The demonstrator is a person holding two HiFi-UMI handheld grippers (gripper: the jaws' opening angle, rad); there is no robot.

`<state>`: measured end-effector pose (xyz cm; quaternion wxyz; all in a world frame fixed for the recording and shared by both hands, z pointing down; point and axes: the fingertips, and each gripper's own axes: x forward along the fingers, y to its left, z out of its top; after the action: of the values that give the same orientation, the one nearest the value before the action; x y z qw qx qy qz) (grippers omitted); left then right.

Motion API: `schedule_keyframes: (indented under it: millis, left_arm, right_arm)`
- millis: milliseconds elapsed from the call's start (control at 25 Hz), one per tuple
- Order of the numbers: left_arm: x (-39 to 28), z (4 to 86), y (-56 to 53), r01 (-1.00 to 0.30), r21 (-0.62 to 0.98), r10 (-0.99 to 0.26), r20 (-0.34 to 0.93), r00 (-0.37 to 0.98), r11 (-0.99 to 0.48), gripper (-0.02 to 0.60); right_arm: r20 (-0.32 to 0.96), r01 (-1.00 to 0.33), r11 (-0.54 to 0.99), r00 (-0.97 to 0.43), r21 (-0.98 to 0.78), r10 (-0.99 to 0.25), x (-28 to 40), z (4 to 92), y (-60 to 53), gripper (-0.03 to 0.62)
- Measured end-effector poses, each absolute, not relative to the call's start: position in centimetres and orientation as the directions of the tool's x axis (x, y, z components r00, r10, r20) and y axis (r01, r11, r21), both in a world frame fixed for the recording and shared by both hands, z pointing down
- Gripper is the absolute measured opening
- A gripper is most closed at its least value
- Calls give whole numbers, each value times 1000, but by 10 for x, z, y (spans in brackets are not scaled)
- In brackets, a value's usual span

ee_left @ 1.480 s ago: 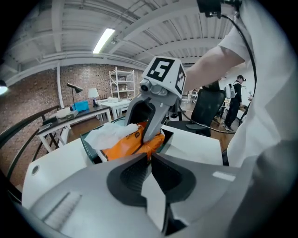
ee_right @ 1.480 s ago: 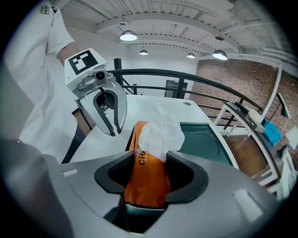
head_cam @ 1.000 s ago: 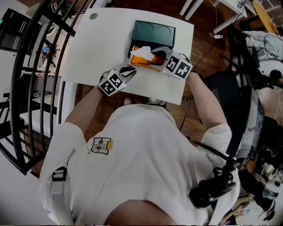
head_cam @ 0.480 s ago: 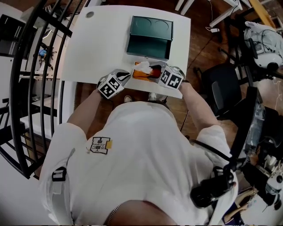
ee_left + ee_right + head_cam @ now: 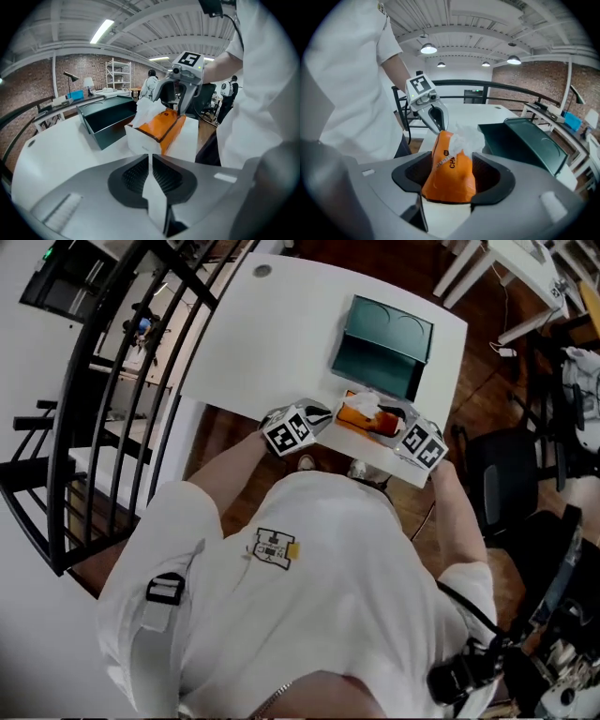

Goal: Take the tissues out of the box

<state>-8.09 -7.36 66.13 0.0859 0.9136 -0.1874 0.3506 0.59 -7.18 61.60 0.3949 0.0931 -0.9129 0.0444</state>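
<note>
Clenched in the left tool: a thin white sheet, pads nearly meeting on it, lower edge lost behind the tool body; hard to say whether tissue. Opening at the right tool, jaws standing either side of the white cardboard box with orange top, near end cut off below the tool body. Poking from the top, a crumpled white tissue tuft. Set at the near edge of the white table, between both tools, just before a dark green open bin. Shown only in the left gripper view: the box's white side wall. Too small in the head view to read either grip.
</note>
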Motion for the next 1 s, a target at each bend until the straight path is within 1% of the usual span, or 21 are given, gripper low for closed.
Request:
schedule_keyframes:
  millis: [120,200,320,400,480,560,680,760,800,1000]
  left_arm:
    - [-88,665,-72,-416,37,-287,669,686,-909,23]
    - [-91,667,-68,-435,48,-297,663,687,-899,23]
    - [-91,668,-60,-466,84,-309,645,699,-881,23]
    - [-95,668,-54,-493,108,-320,638,700,-864,23]
    - [-106,673,-50,-530,131,-336,640,691,-838,23]
    - [-111,673,-48,-560,140,-355,643,679,-817,23]
    - [-109,676,-43,-567,149,-355,645,677,-810,23]
    - [-108,681,-42,-553,154,-338,648,682,-819,23]
    - [-108,683,-42,-546,154,-331,651,683,-824,23]
    - [-119,688,-44,-555,148,-327,675,662,-819,23]
  right_arm:
    - [657,-290,957,-723,-4,-216,12,599,-75,262]
    - [608,-370,929,-742,-22,-281,25,589,-73,254]
    - [558,-521,851,-727,-69,-400,56,585,-59,232]
    - [557,-589,802,-702,-102,-445,71,592,-44,227]
    - [560,-611,780,-698,-138,-448,73,604,-33,221]
    - [565,-617,770,-698,-164,-439,74,618,-26,199]
    - [603,-632,758,-671,-161,-432,79,640,-18,123]
    - [632,-652,745,-637,-138,-440,81,650,-14,52]
    - [648,-659,742,-621,-126,-442,80,656,-14,5]
    - [699,-650,754,-583,-93,-416,67,674,-17,0]
